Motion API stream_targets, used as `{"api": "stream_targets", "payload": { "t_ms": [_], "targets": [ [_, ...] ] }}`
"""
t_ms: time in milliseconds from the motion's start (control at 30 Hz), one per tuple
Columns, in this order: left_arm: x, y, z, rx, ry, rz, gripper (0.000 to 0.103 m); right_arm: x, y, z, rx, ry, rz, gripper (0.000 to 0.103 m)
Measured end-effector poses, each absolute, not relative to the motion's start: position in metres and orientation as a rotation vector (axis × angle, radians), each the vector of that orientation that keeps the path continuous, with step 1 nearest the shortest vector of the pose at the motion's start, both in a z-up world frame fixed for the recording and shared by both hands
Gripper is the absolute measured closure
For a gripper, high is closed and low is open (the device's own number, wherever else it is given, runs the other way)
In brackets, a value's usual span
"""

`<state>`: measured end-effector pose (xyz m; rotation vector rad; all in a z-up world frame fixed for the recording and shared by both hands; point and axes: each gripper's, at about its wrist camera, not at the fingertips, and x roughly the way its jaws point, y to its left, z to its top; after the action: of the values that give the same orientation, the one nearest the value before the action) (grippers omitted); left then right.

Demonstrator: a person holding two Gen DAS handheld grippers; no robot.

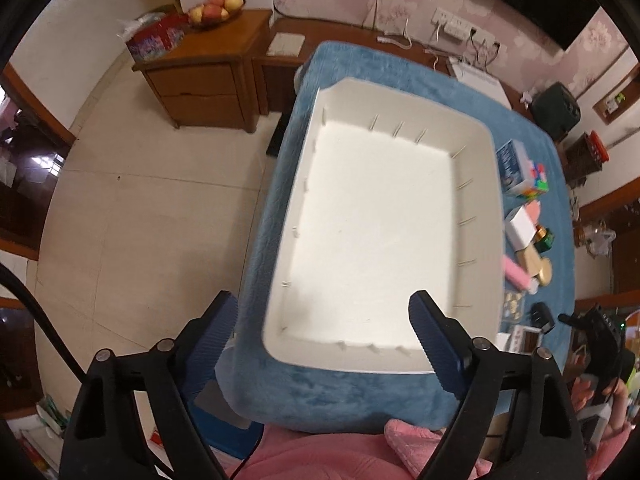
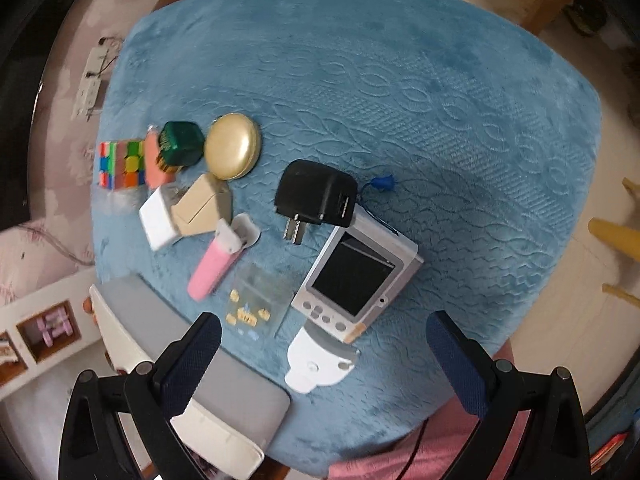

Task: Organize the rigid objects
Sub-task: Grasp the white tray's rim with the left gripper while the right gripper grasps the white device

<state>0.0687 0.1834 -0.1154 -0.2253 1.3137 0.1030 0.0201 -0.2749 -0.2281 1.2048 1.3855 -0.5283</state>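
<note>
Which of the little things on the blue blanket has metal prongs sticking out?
The black charger plug, in the middle of the pile beside the silver screen gadget. Only it shows metal prongs.

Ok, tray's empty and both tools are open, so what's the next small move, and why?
Probably lower the right tool onto the silver handheld device just ahead of its open jaws and close on it. The white tray holds nothing yet, the left tool hangs empty over it, and the device lies closest, clear of the black charger beyond.
</note>
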Motion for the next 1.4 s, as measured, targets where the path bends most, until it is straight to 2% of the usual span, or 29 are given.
{"api": "stream_targets", "payload": {
  "t_ms": [133, 200, 333, 400, 567, 667, 733, 767, 833, 967, 1067, 1200, 1400],
  "targets": [
    [0.079, 0.201, -0.136, -0.228, 1.350, 0.085, 0.024, 0.019, -0.270, -0.243, 1.214, 1.369, -0.593, 0.000],
    [0.086, 0.209, -0.147, -0.246, 1.367, 0.071, 0.038, 0.019, -0.267, -0.251, 1.210, 1.373, -0.624, 0.001],
    [0.100, 0.222, -0.167, -0.269, 1.392, 0.062, 0.049, 0.019, -0.260, -0.264, 1.220, 1.387, -0.653, 0.005],
    [0.105, 0.227, -0.177, -0.288, 1.417, 0.059, 0.058, 0.020, -0.258, -0.269, 1.217, 1.386, -0.673, 0.007],
    [0.113, 0.235, -0.198, -0.313, 1.494, 0.060, 0.065, 0.021, -0.253, -0.279, 1.202, 1.390, -0.709, 0.007],
    [0.115, 0.236, -0.204, -0.322, 1.515, 0.044, 0.077, 0.020, -0.252, -0.286, 1.215, 1.394, -0.724, 0.009],
    [0.116, 0.238, -0.208, -0.341, 1.531, 0.038, 0.080, 0.020, -0.252, -0.287, 1.206, 1.389, -0.727, 0.009],
    [0.116, 0.239, -0.210, -0.358, 1.539, 0.036, 0.088, 0.020, -0.251, -0.287, 1.201, 1.389, -0.729, 0.009],
    [0.117, 0.240, -0.213, -0.387, 1.552, 0.022, 0.094, 0.024, -0.250, -0.288, 1.187, 1.385, -0.735, 0.009],
    [0.114, 0.235, -0.208, -0.325, 1.546, 0.007, 0.097, 0.030, -0.243, -0.286, 1.147, 1.384, -0.747, 0.012],
    [0.112, 0.232, -0.207, -0.295, 1.545, 0.006, 0.097, 0.039, -0.239, -0.280, 1.103, 1.373, -0.736, 0.018],
    [0.111, 0.232, -0.207, -0.281, 1.553, 0.004, 0.097, 0.048, -0.236, -0.273, 1.065, 1.345, -0.719, 0.032],
    [0.114, 0.225, -0.210, -0.239, 1.572, -0.008, 0.097, 0.046, -0.232, -0.270, 1.062, 1.326, -0.691, 0.037]
  ]
}}
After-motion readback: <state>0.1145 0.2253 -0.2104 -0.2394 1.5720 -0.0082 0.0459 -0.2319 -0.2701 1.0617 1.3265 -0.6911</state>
